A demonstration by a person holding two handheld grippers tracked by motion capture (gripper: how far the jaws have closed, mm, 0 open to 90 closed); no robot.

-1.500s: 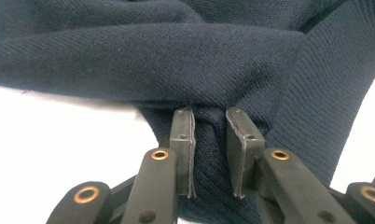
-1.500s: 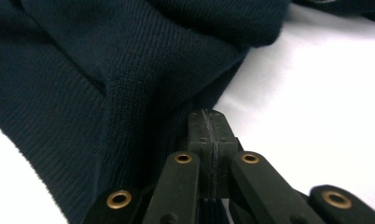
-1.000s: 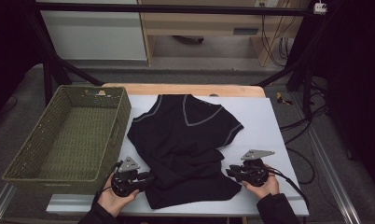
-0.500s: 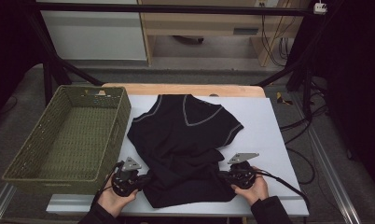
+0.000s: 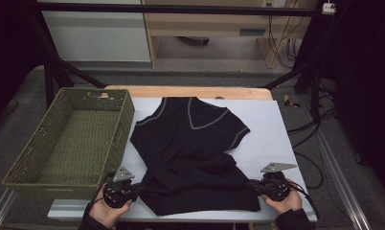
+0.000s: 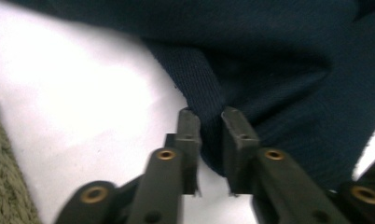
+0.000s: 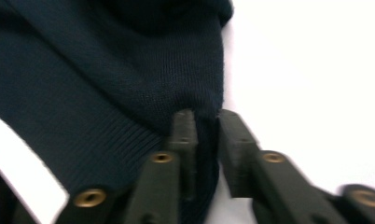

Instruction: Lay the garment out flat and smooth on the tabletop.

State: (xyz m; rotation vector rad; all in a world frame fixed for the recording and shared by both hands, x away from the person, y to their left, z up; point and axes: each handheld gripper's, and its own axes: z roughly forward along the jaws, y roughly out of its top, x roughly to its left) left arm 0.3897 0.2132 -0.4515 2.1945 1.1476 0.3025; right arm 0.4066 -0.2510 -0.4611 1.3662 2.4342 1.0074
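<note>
green basket (image 5: 71,139) empty beside sweater (image 5: 190,153); both grippers' jaws pinch its hem.

Left gripper (image 5: 138,188) sits bottom left of the high view in the person's left hand (image 5: 104,211), right gripper (image 5: 252,184) bottom right in the right hand (image 5: 288,203). Both point inward, low and level. Both jaw pairs just opened slightly, near-parallel, narrow gap, knit fabric between them.

Dark knit top (image 6: 279,70): cut off by the left gripper view's top and right edges; hem fold beside the green basket (image 6: 8,186) partly hidden between the jaws.
</note>
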